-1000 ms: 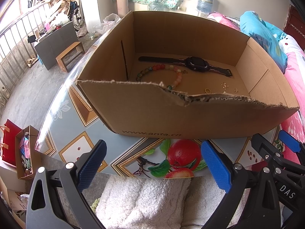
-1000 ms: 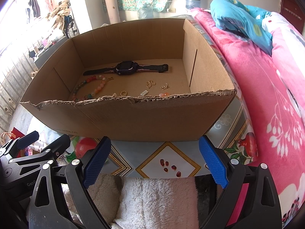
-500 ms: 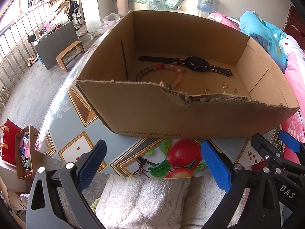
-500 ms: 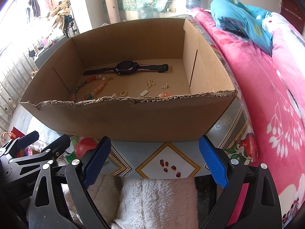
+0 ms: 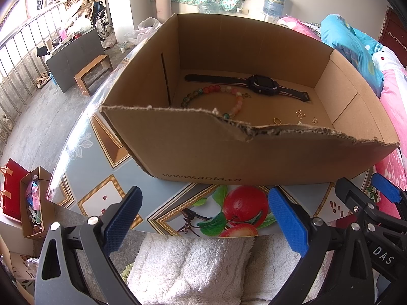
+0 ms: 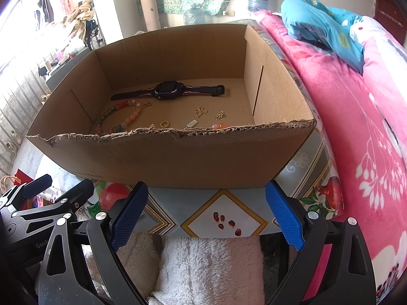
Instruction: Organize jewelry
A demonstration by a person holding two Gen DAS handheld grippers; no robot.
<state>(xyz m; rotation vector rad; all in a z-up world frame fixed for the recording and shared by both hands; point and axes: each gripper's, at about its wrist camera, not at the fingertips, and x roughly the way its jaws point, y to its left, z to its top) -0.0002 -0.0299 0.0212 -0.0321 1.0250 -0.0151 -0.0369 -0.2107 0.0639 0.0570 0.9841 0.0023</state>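
Note:
A torn-rimmed cardboard box (image 5: 254, 157) (image 6: 193, 157) stands on the patterned table. On its floor lie a dark watch (image 5: 262, 84) (image 6: 169, 90), a coloured bead bracelet (image 5: 216, 90) (image 6: 122, 115), a gold ring (image 5: 277, 120) (image 6: 164, 124), small gold pieces (image 6: 201, 111) (image 6: 220, 115), a silver clip (image 6: 192, 123) and an orange bead (image 6: 219, 126). My left gripper (image 5: 203, 216) hangs open before the box's near wall, holding nothing. My right gripper (image 6: 206, 211) is open beside it, also empty, outside the box.
A white fleece cloth (image 5: 193, 264) (image 6: 203, 267) lies below both grippers at the table's near edge. A pink blanket (image 6: 356, 127) and blue bedding (image 6: 318, 23) fill the right side. Left of the table are the floor, a red bag (image 5: 12, 188) and a small carton (image 5: 33, 203).

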